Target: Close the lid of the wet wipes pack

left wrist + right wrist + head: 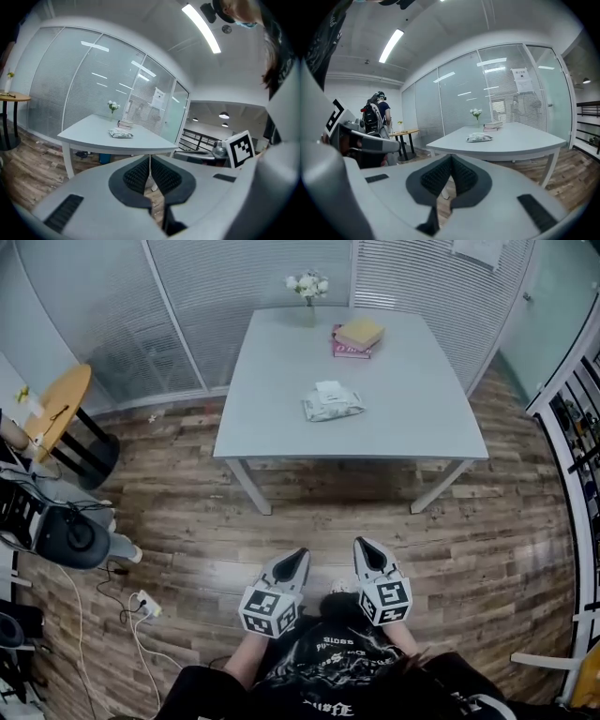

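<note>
The wet wipes pack [332, 405] lies near the middle of the grey table [412, 418], with a white flap showing at its far edge. It is small and distant in the left gripper view [121, 134] and in the right gripper view [479, 137]. My left gripper [301, 556] and right gripper [360, 544] hang side by side over the wooden floor, well short of the table's near edge. Both are shut with nothing between the pads, seen in the left gripper [150, 165] and right gripper [451, 163] views.
Two stacked books [356, 336] and a vase of white flowers [308, 287] stand at the table's far side. A round wooden side table [58, 413], a black chair [66, 535] and floor cables [141, 615] are at left, and shelving [577, 427] at right. A person [379, 117] stands far left.
</note>
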Motion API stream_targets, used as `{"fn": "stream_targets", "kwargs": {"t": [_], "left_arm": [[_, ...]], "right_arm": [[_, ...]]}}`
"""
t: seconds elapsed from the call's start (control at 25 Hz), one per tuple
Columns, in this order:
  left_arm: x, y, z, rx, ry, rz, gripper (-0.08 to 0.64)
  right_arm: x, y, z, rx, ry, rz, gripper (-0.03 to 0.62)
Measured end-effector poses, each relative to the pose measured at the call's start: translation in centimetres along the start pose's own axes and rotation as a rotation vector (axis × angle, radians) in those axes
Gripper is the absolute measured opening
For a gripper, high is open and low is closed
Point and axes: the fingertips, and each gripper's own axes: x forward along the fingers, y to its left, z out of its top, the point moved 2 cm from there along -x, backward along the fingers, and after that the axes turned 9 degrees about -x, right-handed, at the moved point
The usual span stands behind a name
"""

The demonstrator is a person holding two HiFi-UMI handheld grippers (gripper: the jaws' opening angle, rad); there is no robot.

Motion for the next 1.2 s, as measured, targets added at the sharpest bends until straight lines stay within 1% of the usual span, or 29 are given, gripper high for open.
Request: {"fn": "stream_targets", "kwargs": {"t": [0.2, 0.44, 0.56, 0.72, 0.92, 1.2], "left_arm": [[4.7, 0.7, 2.2, -0.041, -0.046, 0.061, 0.014], [9.3, 0.1, 3.1, -0.069, -0.073, 0.107, 0.014], [10.8, 0.1, 3.2, -0.075, -0.061, 0.122, 0.014], [12.5, 0.3, 2.9, -0.078, -0.026, 0.132, 0.014], [15.8, 1.4, 3.5, -0.058, -0.004, 0.119, 0.014], [21.8, 2.7, 7.4, -0.017, -0.015, 0.061, 0.014]], "right_arm": [[2.4, -5.2, 1.1, -0.019, -0.021, 0.016, -0.002], [4.1, -10.2, 1.5, -0.041, -0.029, 0.048, -0.002], [4.7, -11.8, 1.3, -0.023, -0.024, 0.048, -0.002], [4.9, -13.0, -0.2, 0.007, 0.016, 0.052, -0.002], [5.9, -14.6, -0.7, 0.022, 0.025, 0.034, -0.002], [9.2, -18.5, 0.5, 0.020, 0.026, -0.019, -0.002]]}}
